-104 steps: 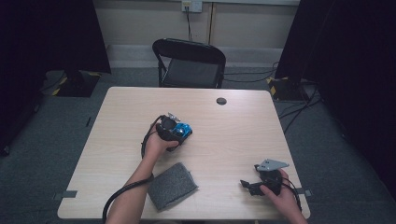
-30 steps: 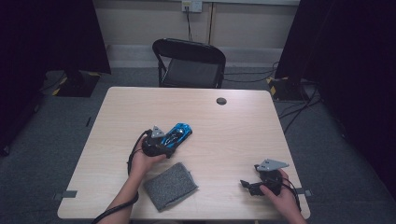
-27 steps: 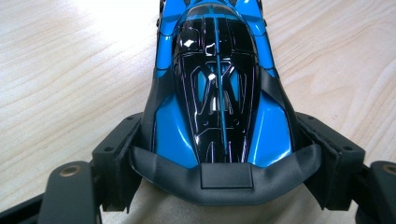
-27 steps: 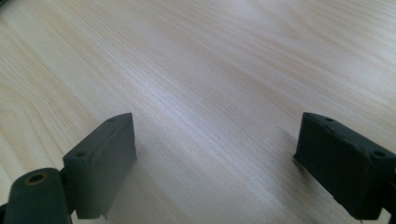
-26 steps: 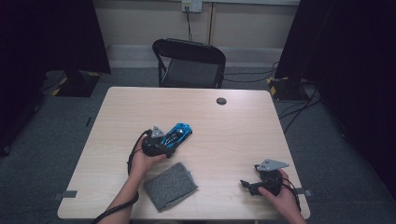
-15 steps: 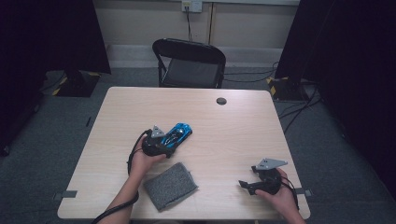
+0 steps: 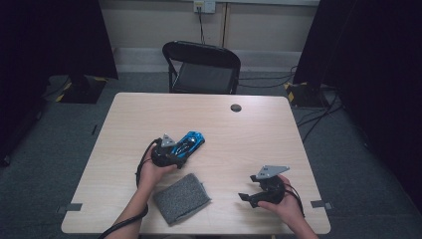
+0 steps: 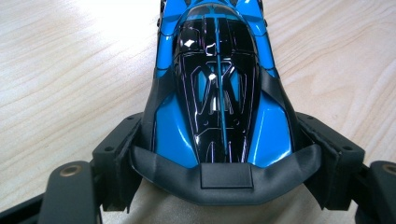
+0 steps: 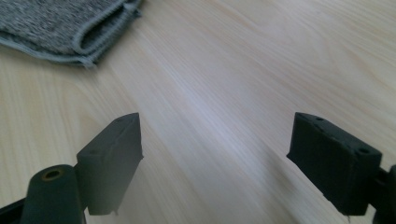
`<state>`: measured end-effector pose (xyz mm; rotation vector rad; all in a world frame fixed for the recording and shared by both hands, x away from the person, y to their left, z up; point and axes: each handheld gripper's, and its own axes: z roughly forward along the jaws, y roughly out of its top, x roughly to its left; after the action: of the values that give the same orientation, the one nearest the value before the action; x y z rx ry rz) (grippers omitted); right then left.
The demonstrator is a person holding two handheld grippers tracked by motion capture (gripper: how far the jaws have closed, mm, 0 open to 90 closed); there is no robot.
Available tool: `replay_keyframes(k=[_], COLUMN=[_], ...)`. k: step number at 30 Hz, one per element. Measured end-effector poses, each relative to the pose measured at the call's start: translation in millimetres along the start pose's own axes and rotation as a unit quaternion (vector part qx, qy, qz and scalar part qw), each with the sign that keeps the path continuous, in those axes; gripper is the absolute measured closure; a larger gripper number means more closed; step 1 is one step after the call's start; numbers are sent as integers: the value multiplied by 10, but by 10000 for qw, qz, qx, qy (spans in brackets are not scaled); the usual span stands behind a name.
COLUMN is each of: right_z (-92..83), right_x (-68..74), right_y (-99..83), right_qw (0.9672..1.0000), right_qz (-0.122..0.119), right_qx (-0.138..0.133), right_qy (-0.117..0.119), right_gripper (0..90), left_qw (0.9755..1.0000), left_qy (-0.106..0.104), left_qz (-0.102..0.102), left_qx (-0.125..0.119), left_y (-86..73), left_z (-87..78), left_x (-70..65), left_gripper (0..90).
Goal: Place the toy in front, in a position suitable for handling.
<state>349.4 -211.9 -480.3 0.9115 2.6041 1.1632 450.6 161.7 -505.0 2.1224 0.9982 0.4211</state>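
- Left gripper (image 7: pixel 180 151), frame centre-left: clenched on blue toy car (image 8: pixel 217 84) at its rear; keep grip square.
- Right gripper (image 9: pixel 219 158), lower right: released, jaws just narrowed w/ nothing between; approach grey cloth (image 7: pixel 181 197) low.

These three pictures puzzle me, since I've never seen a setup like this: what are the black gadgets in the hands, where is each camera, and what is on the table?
A person at a wooden table holds a two-jaw gripping tool in each hand. The high view looks down from above. The other two cameras ride on the tools and look along their black jaws.

The left gripper is closed on the sides of a blue and black toy car, at one end of it. The right gripper is open, with bare table between its jaws; they have just closed a little.

A folded grey cloth lies near the front edge, and a small dark round thing near the far edge. A black chair stands behind.
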Motion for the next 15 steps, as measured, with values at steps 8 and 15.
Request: replay_keyframes(k=[8,15], right_z=[186,313], right_x=[146,277], right_y=[239,387], right_qw=[9995,9984], right_qz=[-121,-299], right_qx=[-21,-21], right_qy=[306,484], right_gripper=[155,156], left_qw=[10000,10000], left_qy=[-15,-3], left_qz=[-14,0], left_qx=[0,1], left_y=[0,0], left_z=[1,0], left_x=[0,1], left_gripper=[243,243])
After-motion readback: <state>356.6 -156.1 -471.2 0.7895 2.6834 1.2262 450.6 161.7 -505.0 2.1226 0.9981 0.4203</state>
